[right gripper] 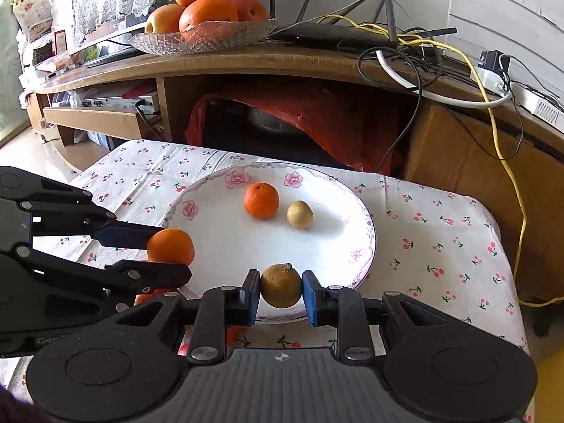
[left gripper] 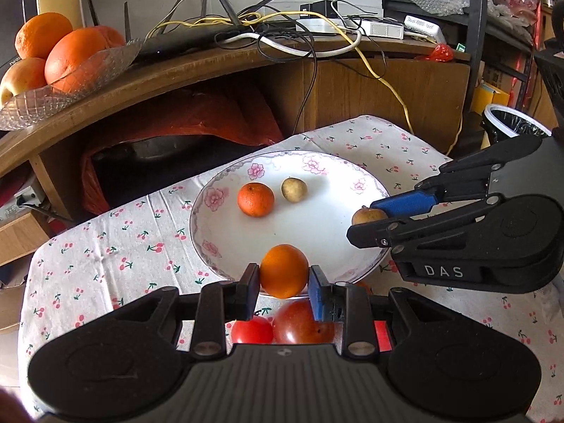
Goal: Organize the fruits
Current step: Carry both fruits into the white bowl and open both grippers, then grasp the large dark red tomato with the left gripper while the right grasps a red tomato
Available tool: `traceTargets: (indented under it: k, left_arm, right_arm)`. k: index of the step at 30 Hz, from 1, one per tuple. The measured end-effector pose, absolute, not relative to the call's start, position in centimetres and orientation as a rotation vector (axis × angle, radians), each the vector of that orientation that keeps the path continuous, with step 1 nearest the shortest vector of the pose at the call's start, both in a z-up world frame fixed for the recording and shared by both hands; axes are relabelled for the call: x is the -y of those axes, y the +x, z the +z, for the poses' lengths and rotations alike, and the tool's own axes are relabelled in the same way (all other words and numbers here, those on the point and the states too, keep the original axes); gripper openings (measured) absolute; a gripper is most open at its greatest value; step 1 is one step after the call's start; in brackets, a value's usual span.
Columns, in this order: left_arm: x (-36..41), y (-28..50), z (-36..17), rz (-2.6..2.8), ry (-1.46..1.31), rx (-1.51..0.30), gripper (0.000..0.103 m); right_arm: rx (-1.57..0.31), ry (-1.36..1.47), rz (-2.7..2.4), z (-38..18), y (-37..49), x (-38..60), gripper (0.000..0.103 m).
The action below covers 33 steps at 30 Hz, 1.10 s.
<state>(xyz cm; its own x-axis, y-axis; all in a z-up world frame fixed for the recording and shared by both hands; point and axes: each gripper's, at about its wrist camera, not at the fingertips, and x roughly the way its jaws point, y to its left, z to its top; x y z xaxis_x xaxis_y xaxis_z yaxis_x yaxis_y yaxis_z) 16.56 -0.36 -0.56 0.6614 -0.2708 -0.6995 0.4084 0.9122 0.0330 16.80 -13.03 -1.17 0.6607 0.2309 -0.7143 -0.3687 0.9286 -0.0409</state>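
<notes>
A: What's the setting?

B: A desk under a cherry-print cloth (left gripper: 116, 246) fills the lower half of both views, with a wooden shelf (right gripper: 246, 61) behind it carrying a glass bowl (right gripper: 204, 37) of oranges and apples at upper left and a tangle of cables (left gripper: 282, 31) along the top.

A: And the fruit?

B: A flowered white plate (left gripper: 317, 236) sits mid-frame. On it lie a tangerine (left gripper: 255, 199) and, just beside it to the right, a small yellow-brown fruit (left gripper: 293, 189), apart from each other.

A: The left tool?

B: The left tool (left gripper: 283, 282) is closed on an orange (left gripper: 283, 270), held over the plate's near rim at lower centre. Below it, two tomatoes (left gripper: 282, 326) lie on the cloth, touching.

A: The right one?

B: The right tool (right gripper: 281, 289) clamps a brown round fruit (right gripper: 281, 285) between its blue pads (right gripper: 310, 298), over the plate's near edge, at lower centre of its own view.
</notes>
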Motion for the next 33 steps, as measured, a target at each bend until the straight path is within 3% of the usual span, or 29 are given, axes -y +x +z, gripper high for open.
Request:
traceTargets:
  k: [33]
  left_arm:
    - [-1.3, 13.5, 0.9, -0.396, 0.191, -0.731, 0.039]
  right_arm:
    - [-0.779, -0.116, 0.347, 0.4, 13.2, 13.7, 0.030]
